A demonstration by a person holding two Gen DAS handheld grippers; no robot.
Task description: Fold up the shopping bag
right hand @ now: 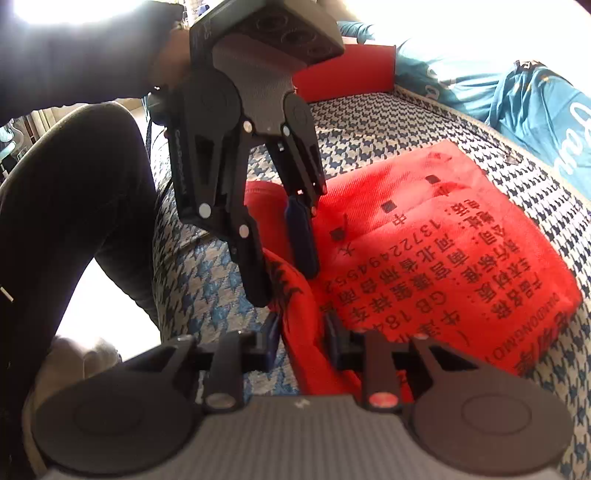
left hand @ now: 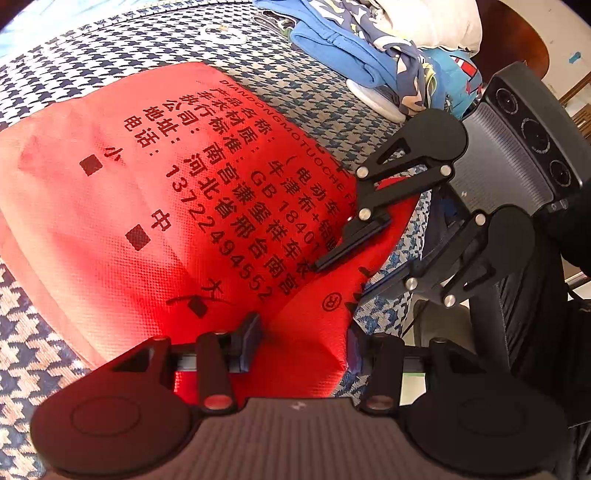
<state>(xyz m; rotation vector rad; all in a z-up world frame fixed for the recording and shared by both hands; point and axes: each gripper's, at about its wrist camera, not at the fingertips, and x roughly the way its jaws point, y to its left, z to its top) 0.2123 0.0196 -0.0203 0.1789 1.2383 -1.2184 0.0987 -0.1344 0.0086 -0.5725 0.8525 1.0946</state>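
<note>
A red non-woven shopping bag [left hand: 147, 206] with black printed text lies flat on a blue-and-white houndstooth cover [left hand: 55, 350]. My left gripper [left hand: 303, 341] sits at the bag's near corner. A raised fold of red fabric fills the gap between its pads, so it is shut on the bag. In the right wrist view the bag [right hand: 443, 251] spreads to the right and my right gripper [right hand: 303, 341] is shut on a bunched red edge. The left gripper [right hand: 284, 269] stands just beyond it on the same edge. The right gripper [left hand: 354, 266] also shows in the left wrist view.
A pile of blue clothes [left hand: 369, 48] and a white pillow [left hand: 424, 18] lie beyond the bag. Teal cloth [right hand: 535, 110] and a red box-like thing [right hand: 343, 77] are at the back. A person's dark-trousered leg [right hand: 74, 203] is beside the cover's edge.
</note>
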